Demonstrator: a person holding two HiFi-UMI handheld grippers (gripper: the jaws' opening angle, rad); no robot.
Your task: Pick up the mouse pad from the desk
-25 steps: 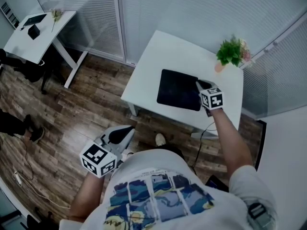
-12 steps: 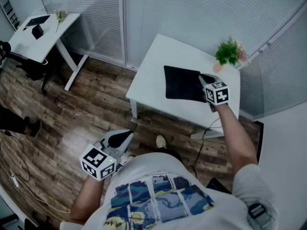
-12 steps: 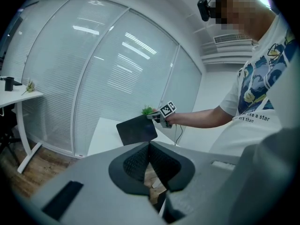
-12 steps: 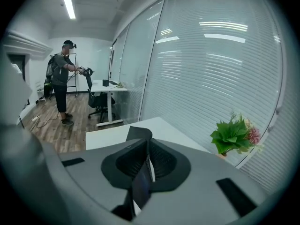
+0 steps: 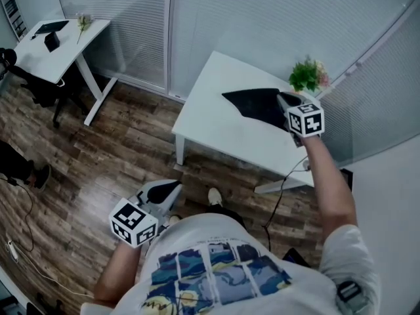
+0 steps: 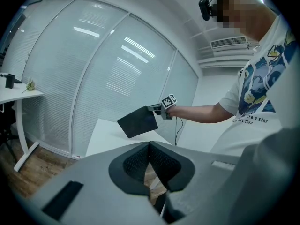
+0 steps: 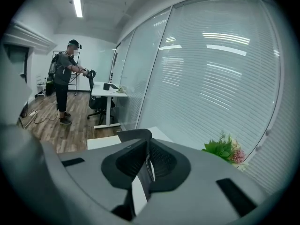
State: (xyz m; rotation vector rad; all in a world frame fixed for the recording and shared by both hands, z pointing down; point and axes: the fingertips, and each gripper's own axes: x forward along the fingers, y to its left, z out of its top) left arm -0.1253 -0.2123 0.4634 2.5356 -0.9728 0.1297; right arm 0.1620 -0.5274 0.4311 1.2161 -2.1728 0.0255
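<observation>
Frosted glass walls with slatted blinds stood around a wood-plank floor and a smooth white rectangular desk. Your right arm was stretched out straight over the desk. The right gripper pointed slightly downward, its jaws pinched tight on one edge of the thin, flat black mouse pad. The pad hung tilted in the air, clear of the desktop. Your left arm was bent low at your side. The left gripper had its ribbed dark pads pressed together on nothing. A leafy green potted plant stood at the desk's far corner.
</observation>
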